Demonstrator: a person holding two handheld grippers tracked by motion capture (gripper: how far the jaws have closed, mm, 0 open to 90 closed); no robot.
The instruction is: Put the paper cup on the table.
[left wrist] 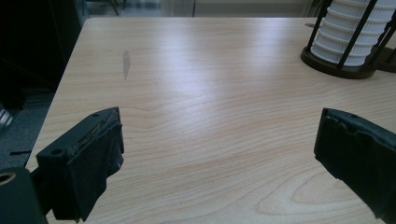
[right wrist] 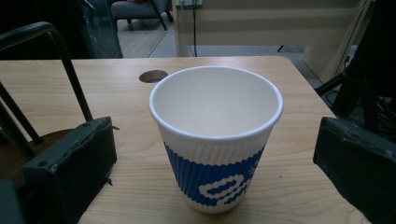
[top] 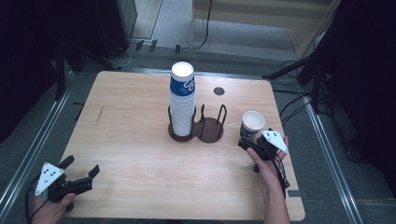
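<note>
The right tongs are spread wide around a single paper cup, which stands upright on the bench between the jaws, touching neither, just right of the cup holder. The left tongs, also spread and holding nothing, sit well left of the holder, which carries a tall cup stack.

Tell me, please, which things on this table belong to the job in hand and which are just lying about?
In the job:
- single cup, between the open right tool
- cup stack
- cup rack

Lying about:
- left tool, open over bare table
- cables on the floor
</note>
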